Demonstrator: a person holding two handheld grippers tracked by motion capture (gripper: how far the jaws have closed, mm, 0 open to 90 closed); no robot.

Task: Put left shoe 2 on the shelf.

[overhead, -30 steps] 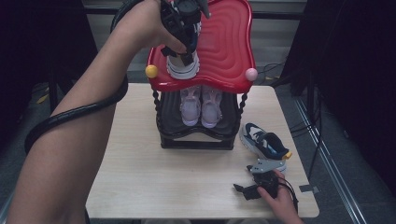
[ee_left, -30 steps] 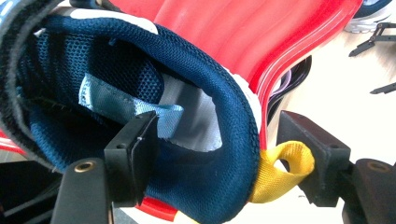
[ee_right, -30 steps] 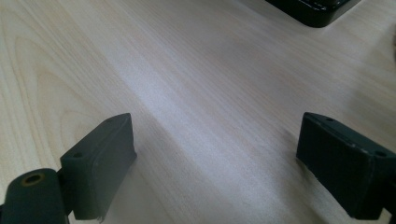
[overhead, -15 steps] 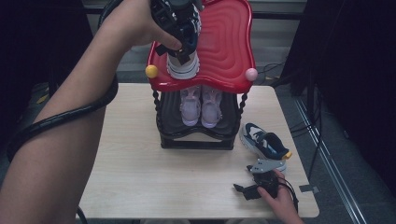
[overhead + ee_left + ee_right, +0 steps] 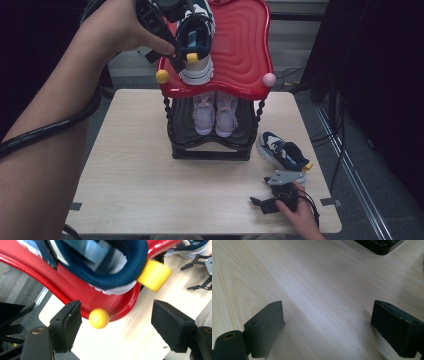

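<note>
Having set one navy sneaker on the red shelf at upper centre, our left gripper has just been opening, nothing between its jaws; the second sneaker waits on the counter lower right; our right gripper rests released.

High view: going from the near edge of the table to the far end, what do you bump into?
Right gripper → navy shoe on the table → pink shoes → navy shoe on the red shelf.

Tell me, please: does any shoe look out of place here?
Yes. One navy sneaker lies alone on the table beside the rack, while its apparent partner stands on the red top shelf. The pale pair below sits neatly together.
</note>
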